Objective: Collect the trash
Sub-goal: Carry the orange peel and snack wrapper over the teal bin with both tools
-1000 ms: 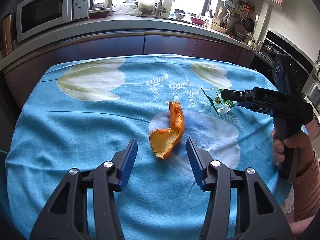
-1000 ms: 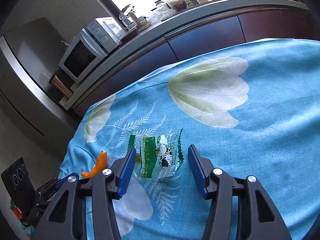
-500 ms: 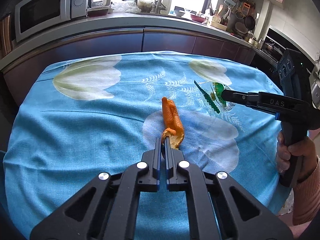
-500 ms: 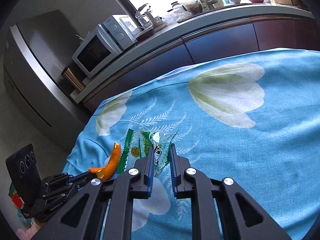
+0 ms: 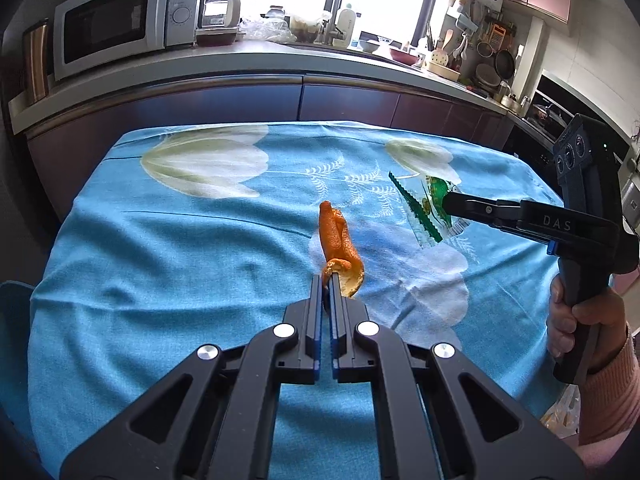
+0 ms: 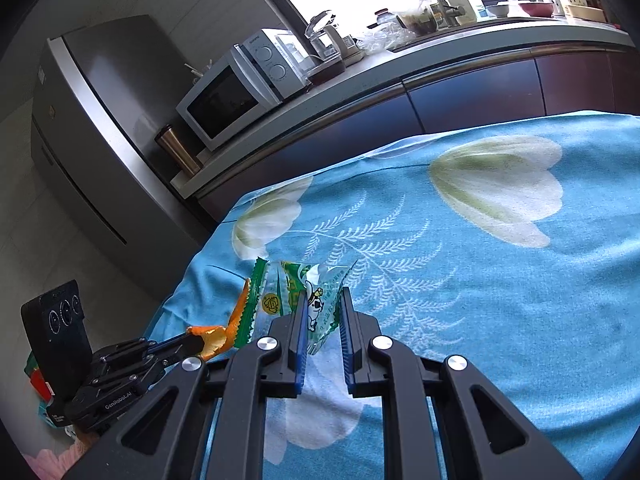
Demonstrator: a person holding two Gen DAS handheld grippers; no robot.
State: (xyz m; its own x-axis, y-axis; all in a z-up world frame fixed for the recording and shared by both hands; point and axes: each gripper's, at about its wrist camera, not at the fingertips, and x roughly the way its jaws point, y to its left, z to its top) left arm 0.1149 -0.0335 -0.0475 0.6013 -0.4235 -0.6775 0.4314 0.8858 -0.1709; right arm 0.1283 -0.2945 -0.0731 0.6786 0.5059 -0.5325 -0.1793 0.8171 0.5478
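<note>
An orange peel [image 5: 340, 246] sticks up from my left gripper [image 5: 327, 280], which is shut on its lower end just above the blue flowered tablecloth [image 5: 180, 264]. In the right wrist view my right gripper [image 6: 323, 304] is shut on a crumpled green and clear snack wrapper [image 6: 296, 292], also lifted off the cloth. The same wrapper [image 5: 424, 204] shows at the right in the left wrist view, pinched by the right gripper [image 5: 448, 202], with a hand [image 5: 580, 320] on its handle. The left gripper [image 6: 196, 340] with the peel [image 6: 228, 328] appears at lower left in the right wrist view.
A kitchen counter [image 5: 280, 64] runs behind the table with a microwave [image 5: 120, 24], bottles and utensils. A steel fridge [image 6: 92, 140] stands at the left. A plastic bag [image 5: 560, 416] lies below the table's right edge.
Both grippers shut, the left on the peel and the right on the wrapper, and both lifted their pieces up off the cloth. The right gripper tilted.
</note>
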